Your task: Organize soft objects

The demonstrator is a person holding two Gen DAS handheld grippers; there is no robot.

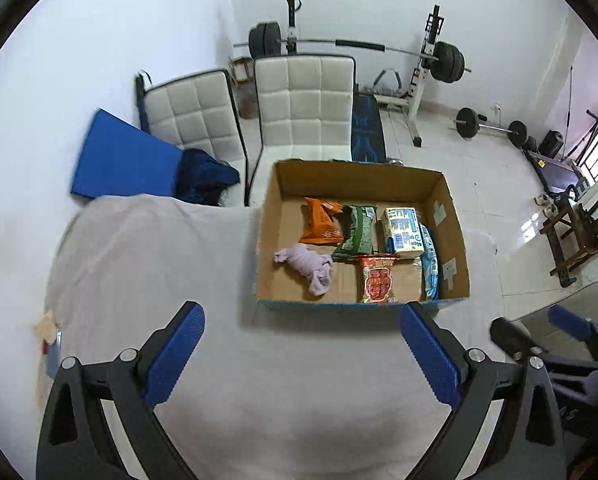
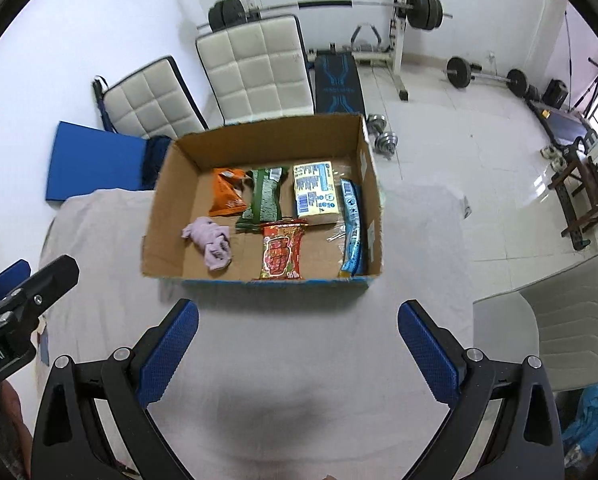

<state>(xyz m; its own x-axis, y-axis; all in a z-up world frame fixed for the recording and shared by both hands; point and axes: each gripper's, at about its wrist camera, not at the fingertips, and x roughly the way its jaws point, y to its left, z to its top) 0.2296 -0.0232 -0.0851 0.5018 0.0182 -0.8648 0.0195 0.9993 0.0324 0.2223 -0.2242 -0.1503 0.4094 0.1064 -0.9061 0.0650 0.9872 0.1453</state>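
An open cardboard box [image 1: 451, 220] [image 2: 167, 204] stands on the white-clothed table. Inside lie a crumpled lilac cloth [image 1: 309, 266] [image 2: 213, 242], an orange snack bag [image 1: 321, 222] [image 2: 227, 196], a green packet [image 1: 357, 232] [image 2: 265, 198], a yellow-blue tissue pack [image 1: 403, 232] [image 2: 315, 194], a red snack packet [image 1: 377, 280] [image 2: 282, 252] and a blue packet [image 1: 431, 262] [image 2: 351, 224] against the right wall. My left gripper [image 1: 301, 348] is open and empty in front of the box. My right gripper [image 2: 297, 342] is open and empty, also short of the box's near wall.
The table cloth [image 1: 159, 264] spreads left of the box. Two white padded chairs [image 1: 307, 104] and a blue mat [image 1: 119, 160] stand behind the table. A barbell rack [image 1: 431, 60] and weights sit on the tiled floor. A grey chair [image 2: 559, 312] is at the right.
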